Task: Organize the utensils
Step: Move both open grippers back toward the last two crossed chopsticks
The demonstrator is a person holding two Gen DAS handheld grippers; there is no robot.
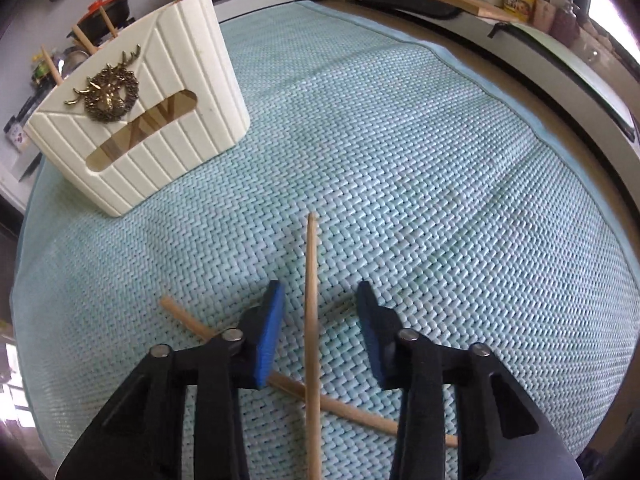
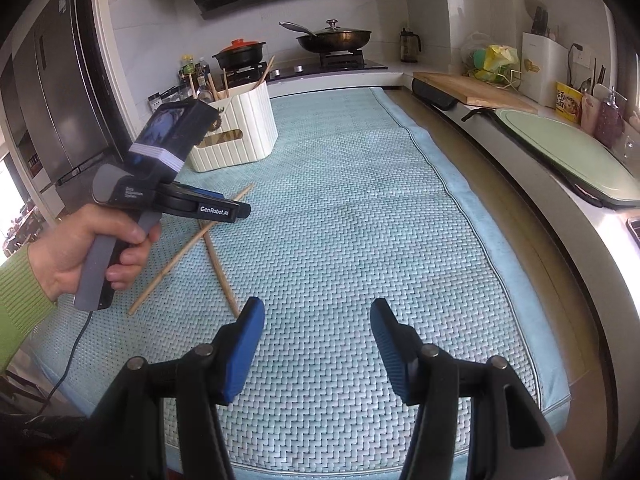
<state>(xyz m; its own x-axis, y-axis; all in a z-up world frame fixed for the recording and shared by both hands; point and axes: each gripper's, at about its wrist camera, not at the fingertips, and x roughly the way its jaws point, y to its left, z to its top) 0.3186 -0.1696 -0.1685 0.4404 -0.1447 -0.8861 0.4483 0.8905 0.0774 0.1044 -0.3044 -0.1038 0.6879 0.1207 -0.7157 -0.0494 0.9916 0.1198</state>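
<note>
Two wooden chopsticks lie crossed on the pale blue woven mat (image 1: 400, 160). One chopstick (image 1: 311, 320) runs lengthwise between the blue pads of my left gripper (image 1: 320, 286), and neither pad touches it. The other chopstick (image 1: 188, 320) passes underneath at an angle. A cream ribbed utensil holder (image 1: 160, 120) with a brass deer ornament stands at the upper left and holds several chopsticks. In the right wrist view, a hand holds the left gripper (image 2: 240, 210) over the crossed chopsticks (image 2: 180, 254), in front of the holder (image 2: 240, 136). My right gripper (image 2: 318, 312) hovers open over bare mat, empty.
Behind the mat is a stove with a frying pan (image 2: 336, 38) and a red-lidded pot (image 2: 240, 54). A wooden cutting board (image 2: 472, 90) and a green tray (image 2: 568, 152) sit along the counter at right. A fridge (image 2: 52, 92) stands at left.
</note>
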